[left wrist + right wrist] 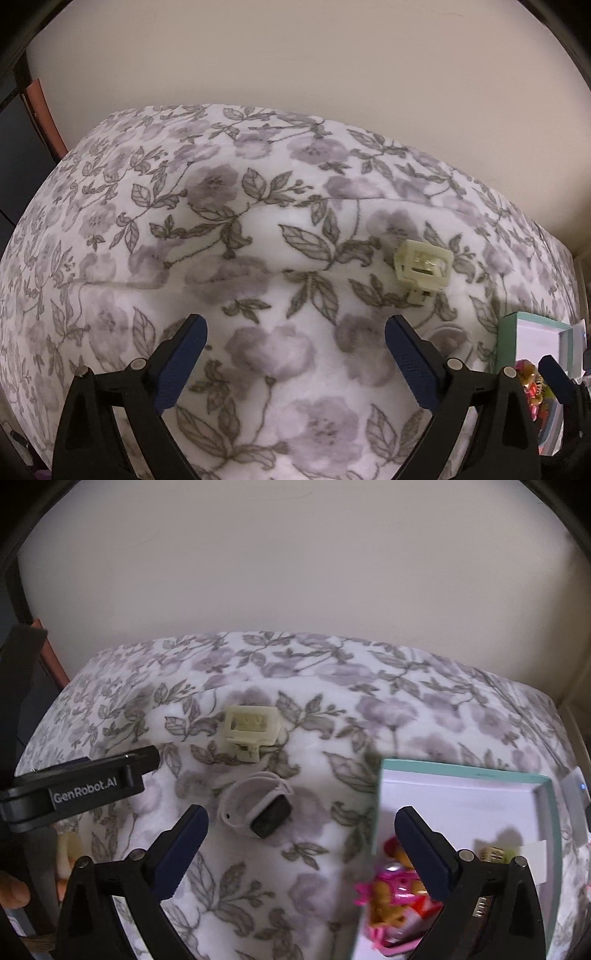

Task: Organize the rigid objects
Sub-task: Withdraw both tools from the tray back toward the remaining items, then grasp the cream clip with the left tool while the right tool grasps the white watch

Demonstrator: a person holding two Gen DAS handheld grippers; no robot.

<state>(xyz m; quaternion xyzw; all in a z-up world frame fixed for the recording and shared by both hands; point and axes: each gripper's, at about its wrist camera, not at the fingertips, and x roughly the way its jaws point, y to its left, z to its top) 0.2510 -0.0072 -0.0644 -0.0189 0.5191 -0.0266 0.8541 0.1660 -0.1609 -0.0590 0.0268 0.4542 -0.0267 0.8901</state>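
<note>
A cream square hair claw clip (pixel 424 266) lies on the floral blanket (pixel 258 258), ahead and right of my open, empty left gripper (pixel 295 354). In the right wrist view the clip (pixel 251 727) lies beyond a pale smartwatch with a dark face (pixel 258 808). My right gripper (pixel 301 843) is open and empty, its left finger (pixel 177 849) just left of the watch. A teal-rimmed white box (pixel 465 771) at the right holds a pink toy (pixel 395 897) and a small cream item (pixel 493 853).
The left gripper's black body (pixel 85 786) reaches in from the left of the right wrist view. The box edge (pixel 532 332) shows at the right of the left wrist view. A beige wall (pixel 295 55) stands behind the bed. A pale object (pixel 68 856) lies at the left.
</note>
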